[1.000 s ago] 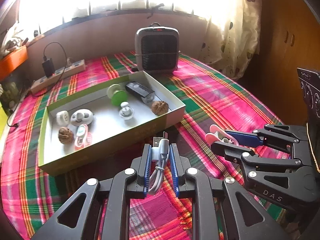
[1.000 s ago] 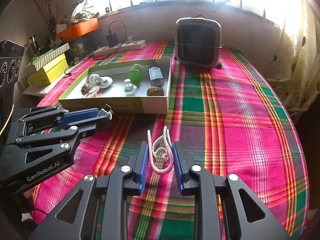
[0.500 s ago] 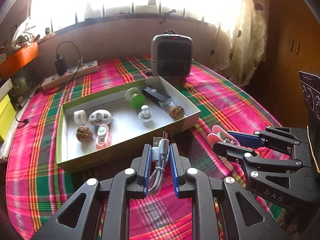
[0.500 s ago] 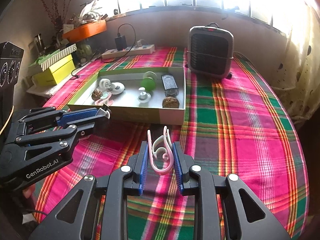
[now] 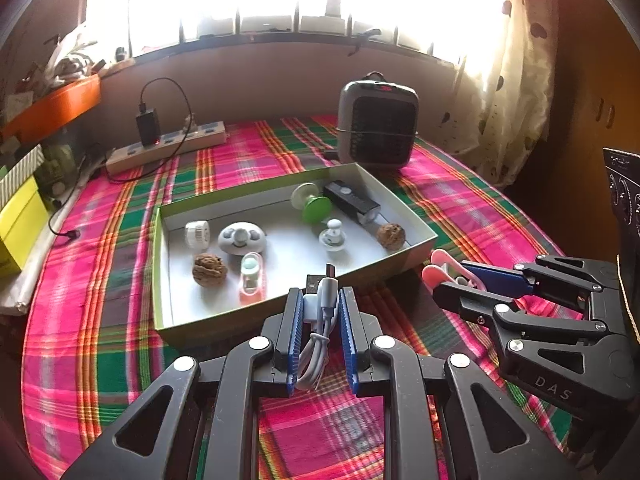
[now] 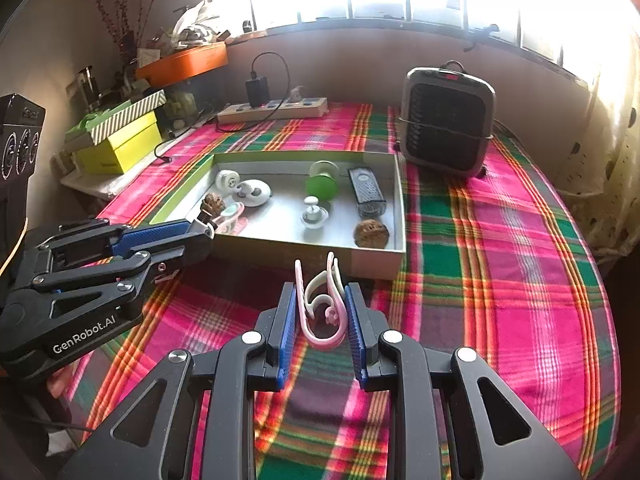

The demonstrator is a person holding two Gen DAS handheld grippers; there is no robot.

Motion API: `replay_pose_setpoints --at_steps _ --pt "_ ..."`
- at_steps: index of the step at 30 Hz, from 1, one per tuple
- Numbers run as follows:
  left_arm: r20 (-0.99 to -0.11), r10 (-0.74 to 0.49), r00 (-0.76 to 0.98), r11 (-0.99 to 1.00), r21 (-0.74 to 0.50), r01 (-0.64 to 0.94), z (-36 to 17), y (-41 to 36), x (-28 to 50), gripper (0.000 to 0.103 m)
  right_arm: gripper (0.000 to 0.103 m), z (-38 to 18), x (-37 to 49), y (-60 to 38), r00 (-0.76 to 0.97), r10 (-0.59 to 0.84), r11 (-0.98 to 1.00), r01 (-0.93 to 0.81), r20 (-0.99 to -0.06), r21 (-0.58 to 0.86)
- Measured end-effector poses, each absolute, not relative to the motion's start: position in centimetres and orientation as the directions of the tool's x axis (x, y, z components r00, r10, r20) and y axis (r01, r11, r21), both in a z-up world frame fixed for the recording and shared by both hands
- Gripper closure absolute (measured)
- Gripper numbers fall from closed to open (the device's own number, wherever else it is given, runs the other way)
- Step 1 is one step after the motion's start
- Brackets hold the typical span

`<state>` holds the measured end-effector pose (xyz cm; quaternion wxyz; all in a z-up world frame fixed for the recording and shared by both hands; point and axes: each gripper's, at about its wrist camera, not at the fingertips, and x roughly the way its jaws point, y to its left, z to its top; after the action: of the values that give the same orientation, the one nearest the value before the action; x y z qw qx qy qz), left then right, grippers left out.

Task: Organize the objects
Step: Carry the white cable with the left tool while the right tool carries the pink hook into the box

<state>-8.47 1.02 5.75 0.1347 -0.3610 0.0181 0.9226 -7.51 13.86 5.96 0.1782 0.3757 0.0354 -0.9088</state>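
Left wrist view shows the left tongs pinching a coiled white USB cable, its plugs poking out just short of the near wall of the shallow tray; right wrist view shows the right tongs pressed onto a pink-and-white clip, also short of that wall. Both loads hang above the plaid-covered surface, not yet over the tray.

Risks, as I judge them: the cable's loose loop dangles below the pads and could snag the tray's rim or slip free; the springy clip could pop out sideways; the two tongs sit close together — they could knock each other, or disturb the walnuts already inside.

Readable writing: "GenRobot.AI" on the left tool's body, "DAS" on the right one; nothing else is legible.
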Motion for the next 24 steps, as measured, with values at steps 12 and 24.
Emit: replay_pose_setpoints --at_steps 12,24 --pt "-0.656 0.220 -0.722 -0.971 -0.077 -0.225 6.2 -1.3 -9.8 0.087 0.078 6.5 -8.9 12.5 -0.654 -0.317 -0.925 0.372 -0.687 0.073" --pt "-0.666 0.200 -0.719 -0.978 -0.092 -0.188 5.9 -3.0 -12.2 0.087 0.078 7.0 -11.6 10.9 -0.640 -0.348 -0.912 0.400 -0.685 0.089"
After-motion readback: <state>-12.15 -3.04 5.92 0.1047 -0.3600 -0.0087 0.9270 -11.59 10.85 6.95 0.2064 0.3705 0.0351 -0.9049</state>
